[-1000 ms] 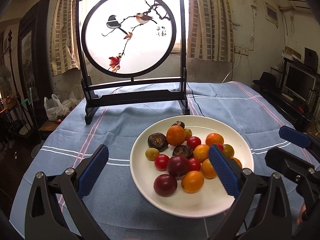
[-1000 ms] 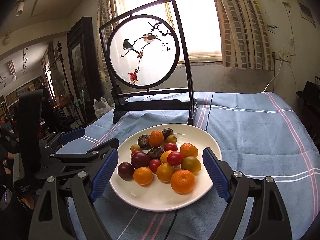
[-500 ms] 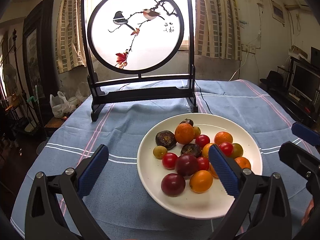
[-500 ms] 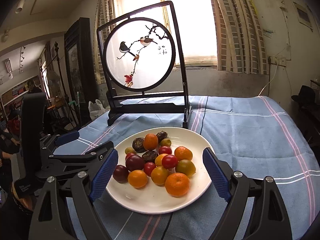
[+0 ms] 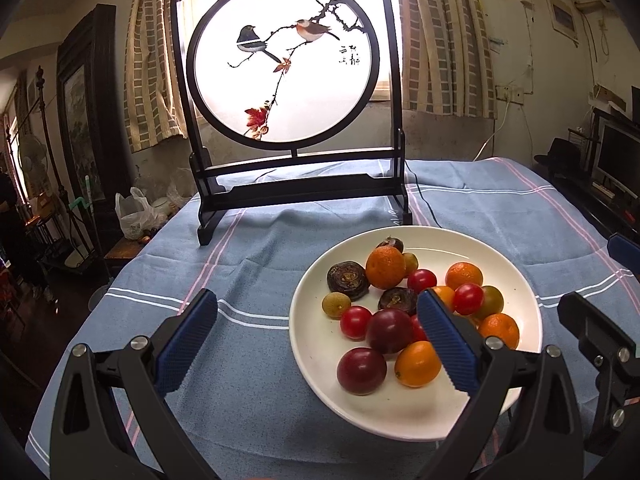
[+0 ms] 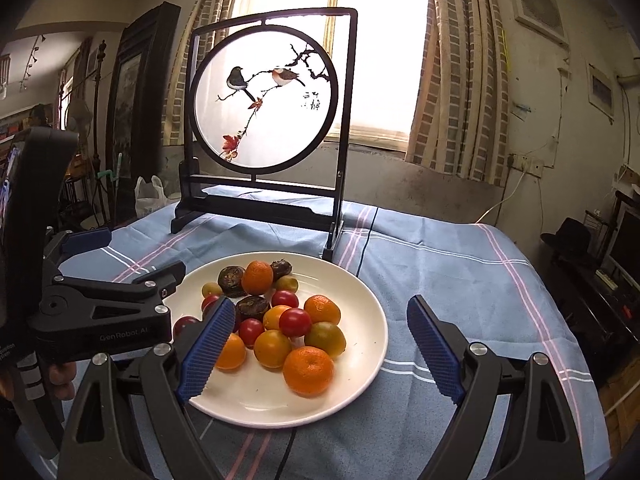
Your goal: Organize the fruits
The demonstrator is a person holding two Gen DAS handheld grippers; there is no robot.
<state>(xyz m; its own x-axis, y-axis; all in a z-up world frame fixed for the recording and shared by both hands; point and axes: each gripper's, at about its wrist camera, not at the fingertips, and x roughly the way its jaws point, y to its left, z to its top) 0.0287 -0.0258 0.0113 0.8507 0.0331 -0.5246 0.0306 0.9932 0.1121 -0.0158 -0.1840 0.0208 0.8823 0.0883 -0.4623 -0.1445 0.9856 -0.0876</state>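
A white plate [image 5: 516, 280] on the blue striped tablecloth [image 5: 256, 264] holds several mixed fruits: tangerines [image 5: 385, 266], red cherry tomatoes [image 5: 355, 322], dark plums [image 5: 361, 370], small green fruits [image 5: 336, 304] and dark wrinkled fruits [image 5: 347, 276]. My left gripper [image 5: 316, 340] is open and empty, over the plate's left edge. The plate also shows in the right wrist view [image 6: 360, 300], with a large tangerine [image 6: 308, 370] in front. My right gripper [image 6: 320, 352] is open and empty above the plate's near side. The left gripper's body [image 6: 104, 312] is at its left.
A black-framed round bird-painting screen [image 5: 286, 80] stands at the table's far side, with a black cable [image 5: 424, 208] running behind the plate. Curtains and a window are behind. Furniture and a plastic bag [image 5: 134, 212] lie beyond the left table edge; a monitor [image 5: 616, 160] stands at the right.
Both grippers have moved: the plate has shifted right in the left view and left in the right view. The jaws stayed open and the fruits did not move.
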